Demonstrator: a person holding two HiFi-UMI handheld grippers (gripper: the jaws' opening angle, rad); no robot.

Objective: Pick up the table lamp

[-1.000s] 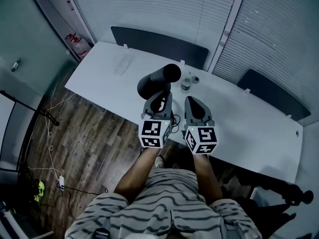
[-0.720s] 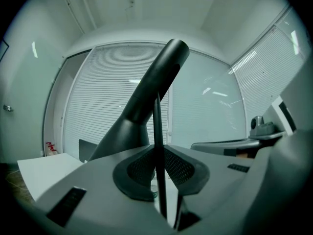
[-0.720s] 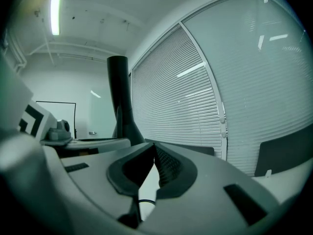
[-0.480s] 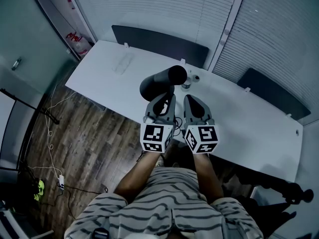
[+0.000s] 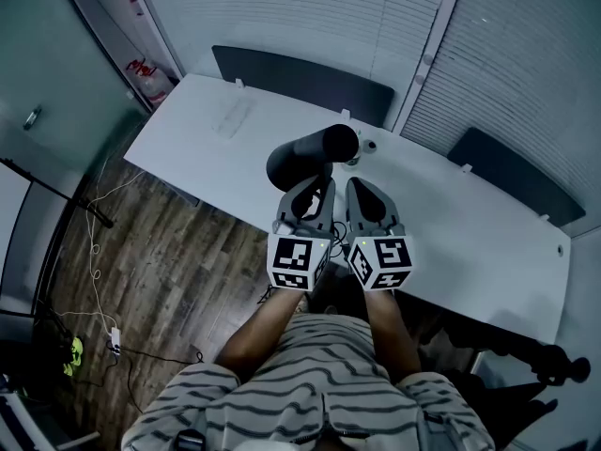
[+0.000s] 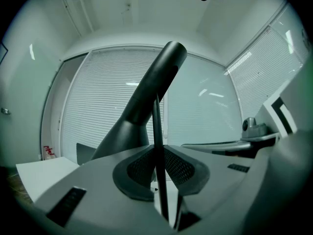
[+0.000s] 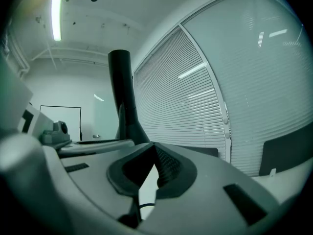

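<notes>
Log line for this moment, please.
left hand-held gripper: shut on table lamp stem | right hand-held gripper: shut, empty | lamp base: not visible

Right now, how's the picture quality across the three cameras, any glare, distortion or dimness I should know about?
Head view: dim and bluish, straight edges bow outward, but the table lamp reads clearly. Left gripper view: heavy fisheye with black corners, the blinds curve, and bright streaks reflect off the window. Right gripper view: same fisheye, and the ceiling light glares at top left.
</notes>
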